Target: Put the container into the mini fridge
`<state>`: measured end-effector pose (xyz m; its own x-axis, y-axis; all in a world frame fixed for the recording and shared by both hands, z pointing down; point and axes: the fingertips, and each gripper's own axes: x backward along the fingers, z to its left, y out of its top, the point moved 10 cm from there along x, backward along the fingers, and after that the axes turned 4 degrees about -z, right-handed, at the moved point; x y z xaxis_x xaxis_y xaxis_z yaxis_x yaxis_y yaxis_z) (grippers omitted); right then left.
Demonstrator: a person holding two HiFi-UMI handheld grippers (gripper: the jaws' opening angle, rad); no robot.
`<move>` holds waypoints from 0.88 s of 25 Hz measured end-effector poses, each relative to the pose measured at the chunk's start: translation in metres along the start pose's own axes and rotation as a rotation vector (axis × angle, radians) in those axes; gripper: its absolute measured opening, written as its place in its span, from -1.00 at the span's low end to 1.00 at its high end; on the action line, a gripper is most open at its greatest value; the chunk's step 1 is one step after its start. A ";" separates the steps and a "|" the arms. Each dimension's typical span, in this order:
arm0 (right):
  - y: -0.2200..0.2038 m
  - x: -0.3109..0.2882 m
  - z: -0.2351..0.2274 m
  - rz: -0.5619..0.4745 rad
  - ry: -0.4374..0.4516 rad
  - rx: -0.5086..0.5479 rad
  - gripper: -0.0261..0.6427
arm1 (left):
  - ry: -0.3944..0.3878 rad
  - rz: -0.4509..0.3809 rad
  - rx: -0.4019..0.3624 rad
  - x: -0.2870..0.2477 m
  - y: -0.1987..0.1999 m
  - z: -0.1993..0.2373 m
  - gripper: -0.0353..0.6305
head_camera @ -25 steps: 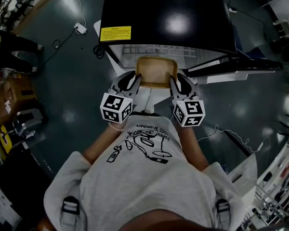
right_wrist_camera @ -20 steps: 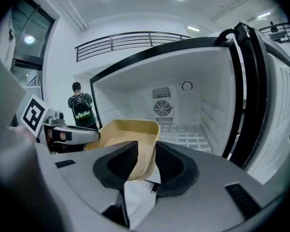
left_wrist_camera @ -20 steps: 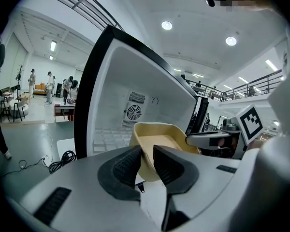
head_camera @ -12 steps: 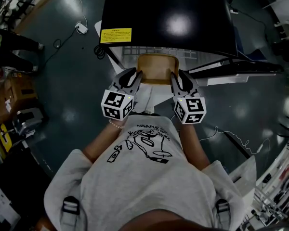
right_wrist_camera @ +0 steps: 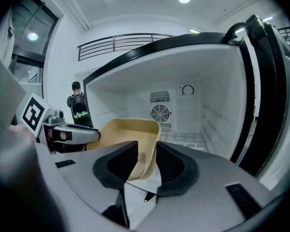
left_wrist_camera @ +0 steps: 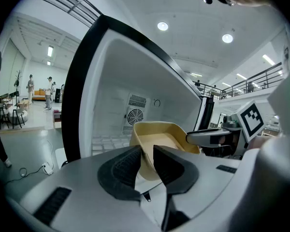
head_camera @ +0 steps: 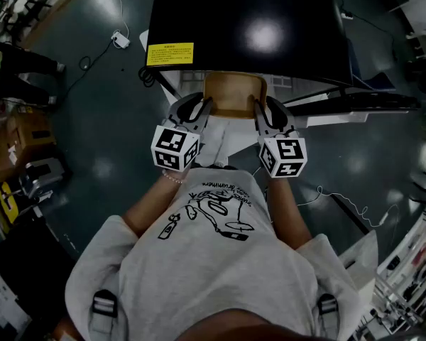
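container: tan open tub (head_camera: pixel 232 94), empty, held level between both grippers at the fridge mouth – far end just under the front edge of the black top; in the left gripper view (left_wrist_camera: pixel 160 133) and the right gripper view (right_wrist_camera: pixel 130 128) it sits in front of the white inside
left gripper: (head_camera: pixel 202 110) clamped on the tub's left wall – one jaw inside the tub, one outside, wall pinched between the pads (left_wrist_camera: pixel 147 151)
right gripper: (head_camera: pixel 259 110) clamped on the tub's right wall, same way, wall between the pads (right_wrist_camera: pixel 146 148)
cubes: marker cube of the left gripper (head_camera: pixel 175 148), of the right (head_camera: pixel 283 156), both nearer the person than the tub
fridge: black top (head_camera: pixel 248 27) with a yellow label (head_camera: pixel 170 52) at its front left corner; open, white inside (right_wrist_camera: pixel 203 71), nothing stored in the part that shows
fan: round vent on the back wall (right_wrist_camera: pixel 160 113), also seen past the tub from the left (left_wrist_camera: pixel 134 116)
shelf: grid floor inside the fridge (right_wrist_camera: pixel 183 138); can't tell if the tub touches it
door: swung open to the right (head_camera: pixel 355 99), its edge fills the right of the right gripper view (right_wrist_camera: pixel 266 81)
person: grey printed shirt (head_camera: pixel 213 261), arms stretched toward the fridge
floor: dark and shiny (head_camera: pixel 106 119), cable (head_camera: pixel 334 197) at right
bystander: with backpack, beyond the left gripper (right_wrist_camera: pixel 77 105)
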<state>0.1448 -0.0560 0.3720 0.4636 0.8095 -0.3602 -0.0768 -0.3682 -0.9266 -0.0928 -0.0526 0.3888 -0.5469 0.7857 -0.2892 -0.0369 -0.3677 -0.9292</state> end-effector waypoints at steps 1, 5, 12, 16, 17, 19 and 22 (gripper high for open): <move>0.000 -0.001 -0.001 0.000 0.000 0.001 -0.58 | 0.001 -0.001 0.000 -0.001 0.000 0.001 -0.62; 0.000 -0.006 -0.003 0.000 -0.003 0.007 -0.58 | 0.005 -0.003 -0.003 -0.007 0.000 0.003 -0.62; 0.001 -0.014 -0.007 -0.001 -0.008 0.015 -0.58 | 0.012 -0.006 -0.011 -0.016 0.002 0.008 -0.62; -0.001 -0.018 -0.010 0.002 -0.011 0.022 -0.58 | 0.014 -0.001 -0.017 -0.022 0.001 0.011 -0.62; -0.001 -0.019 -0.011 0.002 -0.013 0.022 -0.58 | 0.014 0.001 -0.018 -0.024 0.000 0.011 -0.62; -0.001 -0.021 -0.012 0.002 -0.014 0.024 -0.58 | 0.013 0.004 -0.019 -0.027 0.000 0.013 -0.62; 0.001 -0.024 -0.014 0.001 -0.016 0.031 -0.58 | 0.014 0.004 -0.017 -0.030 0.002 0.015 -0.62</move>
<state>0.1457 -0.0820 0.3817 0.4492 0.8164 -0.3630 -0.1049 -0.3553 -0.9288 -0.0887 -0.0839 0.3994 -0.5354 0.7911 -0.2958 -0.0208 -0.3624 -0.9318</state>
